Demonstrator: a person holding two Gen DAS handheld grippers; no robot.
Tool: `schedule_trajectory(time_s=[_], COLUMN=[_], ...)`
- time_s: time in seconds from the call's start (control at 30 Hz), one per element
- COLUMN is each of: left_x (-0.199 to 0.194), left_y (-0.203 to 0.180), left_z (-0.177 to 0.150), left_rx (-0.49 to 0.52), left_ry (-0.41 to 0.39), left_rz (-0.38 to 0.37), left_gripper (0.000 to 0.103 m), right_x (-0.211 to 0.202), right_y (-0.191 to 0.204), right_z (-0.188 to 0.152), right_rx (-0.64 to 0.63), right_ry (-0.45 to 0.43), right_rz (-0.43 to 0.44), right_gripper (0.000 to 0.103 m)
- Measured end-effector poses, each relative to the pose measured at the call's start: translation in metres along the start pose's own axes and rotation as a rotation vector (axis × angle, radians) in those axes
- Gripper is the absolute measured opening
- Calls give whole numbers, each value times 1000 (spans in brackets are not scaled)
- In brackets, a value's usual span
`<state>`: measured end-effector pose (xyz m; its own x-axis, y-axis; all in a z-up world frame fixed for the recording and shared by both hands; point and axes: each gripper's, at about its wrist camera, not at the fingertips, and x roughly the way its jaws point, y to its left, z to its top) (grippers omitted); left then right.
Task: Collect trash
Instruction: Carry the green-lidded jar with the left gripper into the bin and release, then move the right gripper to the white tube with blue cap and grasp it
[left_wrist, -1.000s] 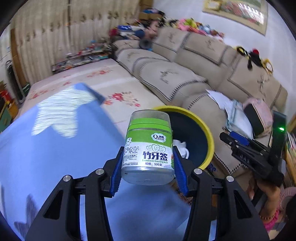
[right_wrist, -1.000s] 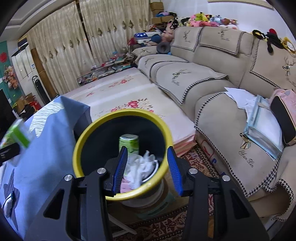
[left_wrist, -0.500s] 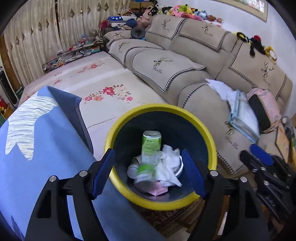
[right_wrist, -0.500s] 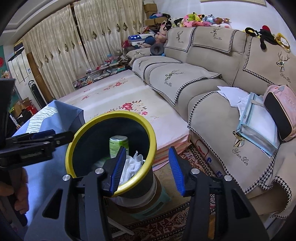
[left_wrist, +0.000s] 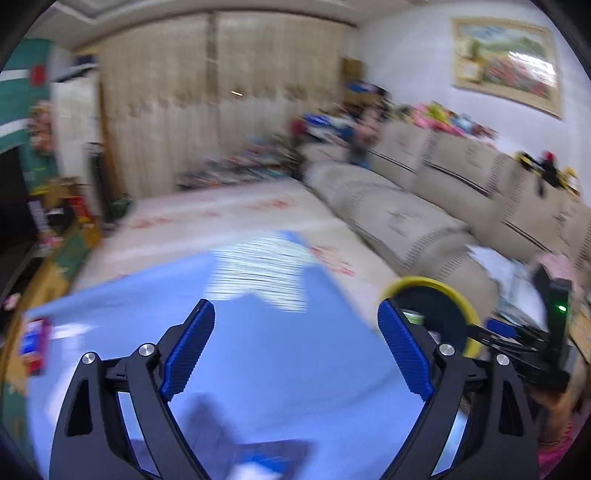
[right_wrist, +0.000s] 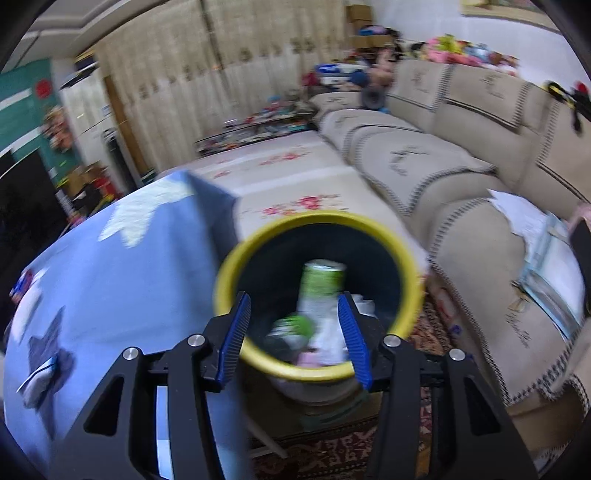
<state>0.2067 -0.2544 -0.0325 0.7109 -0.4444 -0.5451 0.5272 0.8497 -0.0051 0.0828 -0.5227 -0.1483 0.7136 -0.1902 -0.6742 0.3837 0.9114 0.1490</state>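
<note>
My left gripper (left_wrist: 295, 310) hangs over the blue tablecloth (left_wrist: 280, 369); its jaws are opening wide and nothing is between them. The yellow-rimmed bin (left_wrist: 421, 282) stands off to its right, past the table edge. In the right wrist view the bin (right_wrist: 406, 258) lies straight ahead. It holds an upright green-and-white can (right_wrist: 321, 284), the green-lidded toothpick jar (right_wrist: 295, 325) and crumpled white paper (right_wrist: 328, 336). My right gripper (right_wrist: 293, 299) hovers at the bin's near rim, open and empty. It also shows in the left wrist view as the right gripper (left_wrist: 495, 330), held by a hand.
A small red-and-blue packet (left_wrist: 33, 343) lies near the table's left edge. A white-and-blue scrap (right_wrist: 40, 373) rests on the cloth. A beige sofa (right_wrist: 461, 177) with papers and a pink bag runs along the right. A patterned rug (right_wrist: 332, 454) lies under the bin.
The left gripper let go of the toothpick jar into the bin, opened wide and swung up and away to the left over the table. The right gripper shifted slightly, with the bin now centred before it.
</note>
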Motion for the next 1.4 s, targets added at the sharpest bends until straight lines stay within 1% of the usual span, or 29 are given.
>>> schedule_trajectory(time_s=[0.07,0.1,0.17,0.27,0.3,0.4,0.43,0.53,0.57,0.63,0.7,0.8,0.9,1.0,1.1,1.2,1.33,1.4], left_x=[-24,-32,-51,-72,-76,-83,-83,-72,-67,-56,-46,-34,-27,-21,-14,-13,-16,-16], left_y=[46,62,102,158,172,215,224,248,253,267,273,270,267,266,263,260,254,253], left_z=[-7,-10,-19,-36,-41,-56,-61,-73,-76,-84,-91,-100,-101,-102,-104,-106,-106,-106], left_rx=[-43,-57,-99,-181,-205,-290,-305,-341,-353,-388,-414,-428,-426,-419,-405,-400,-407,-408], left_ry=[-31,-39,-61,-74,-74,-88,-92,-104,-102,-99,-94,-77,-80,-76,-61,-59,-66,-68], left_rz=[102,133,229,338,352,400,417,468,477,475,474,472,475,468,464,455,443,438], left_gripper=[89,89,90,90,90,90,90,90,90,90,90,90,90,90,90,90,90,90], right_x=[3,4,5,1,-1,-11,-16,-25,-28,-32,-32,-28,-21,-17,-16,-16,-14,-8], right_y=[36,52,97,165,187,231,248,279,286,304,314,325,335,332,321,297,256,239], right_z=[-1,-2,-6,-18,-23,-34,-41,-57,-64,-78,-86,-93,-102,-108,-111,-113,-105,-97], right_rx=[-59,-84,-155,-265,-299,-367,-394,-458,-482,-539,-570,-601,-639,-671,-681,-673,-601,-546], right_ry=[15,23,46,70,79,97,103,124,127,124,123,110,96,79,76,96,118,134], right_rz=[46,72,145,268,314,409,442,487,495,487,480,462,408,356,323,291,245,242], right_gripper=[48,48,48,48,48,48,48,50,52,53,53,53,53,53,53,53,53,53])
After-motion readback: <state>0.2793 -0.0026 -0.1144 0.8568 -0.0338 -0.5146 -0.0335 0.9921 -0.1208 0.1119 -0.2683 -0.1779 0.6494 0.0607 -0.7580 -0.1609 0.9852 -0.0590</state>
